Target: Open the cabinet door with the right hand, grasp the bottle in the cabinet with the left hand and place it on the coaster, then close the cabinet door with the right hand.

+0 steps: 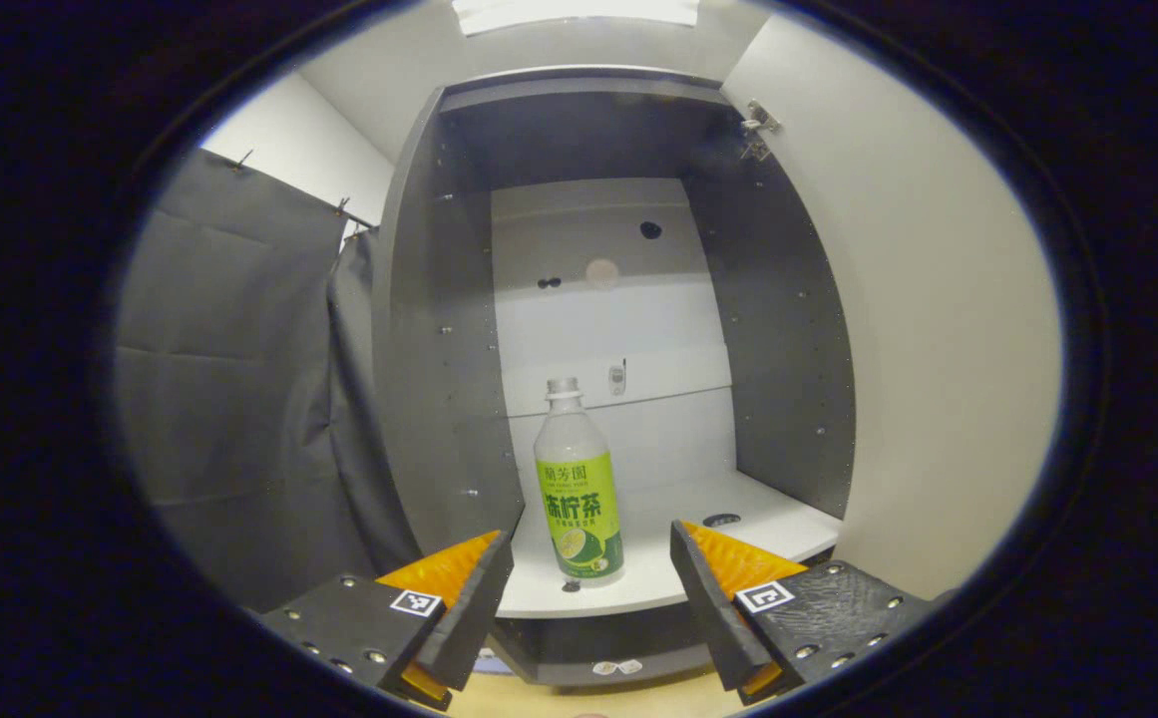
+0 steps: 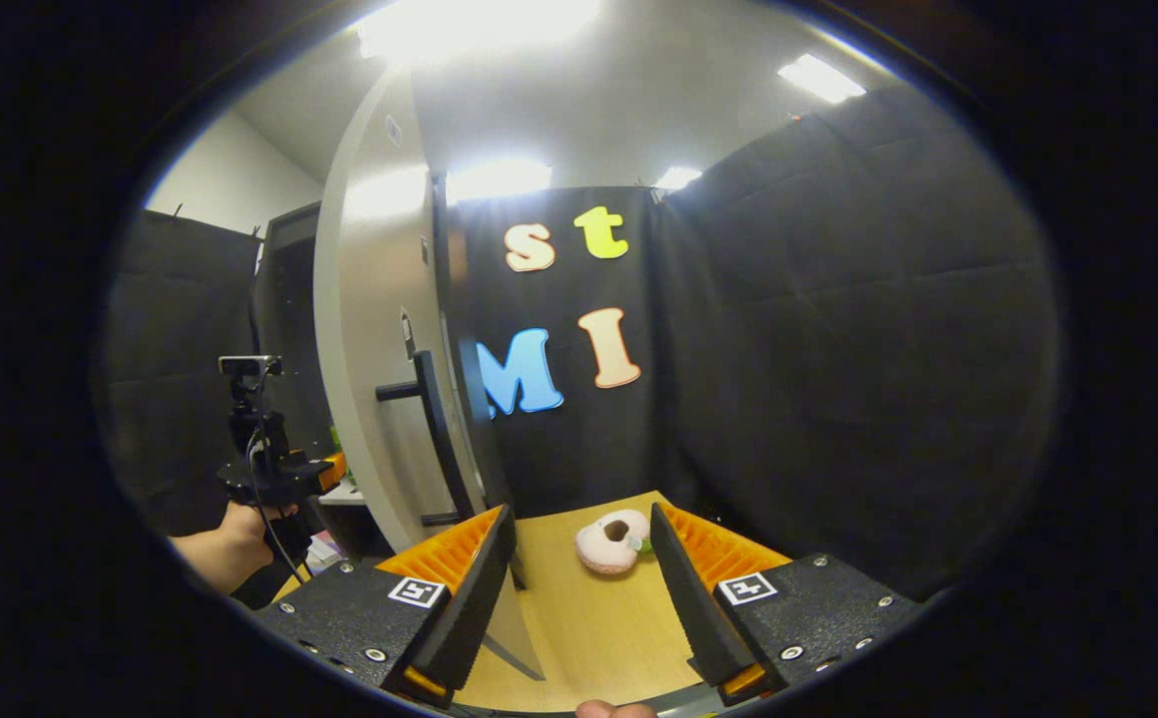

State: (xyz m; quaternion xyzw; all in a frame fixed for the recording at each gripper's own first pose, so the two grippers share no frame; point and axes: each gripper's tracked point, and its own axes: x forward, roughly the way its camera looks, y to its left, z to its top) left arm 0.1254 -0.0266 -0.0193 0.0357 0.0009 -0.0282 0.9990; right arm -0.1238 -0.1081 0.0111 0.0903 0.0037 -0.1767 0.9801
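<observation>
Door (image 2: 379, 329) open — step one done. I hold the left gripper (image 1: 590, 588) before the cabinet (image 1: 439, 349), fingers spread; bottle (image 1: 579, 489) upright on its shelf, ungrasped. Right gripper (image 2: 579, 583) spread, empty. Placing and closing remain.

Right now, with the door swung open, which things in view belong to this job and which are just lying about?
Belongs to the job:
- bottle, upright on the cabinet shelf
- cabinet door, open, with its handle
- left gripper, open, facing the bottle
- right gripper, open

Just lying about:
- doughnut-shaped plush toy on the wooden table
- grey curtain beside the cabinet
</observation>
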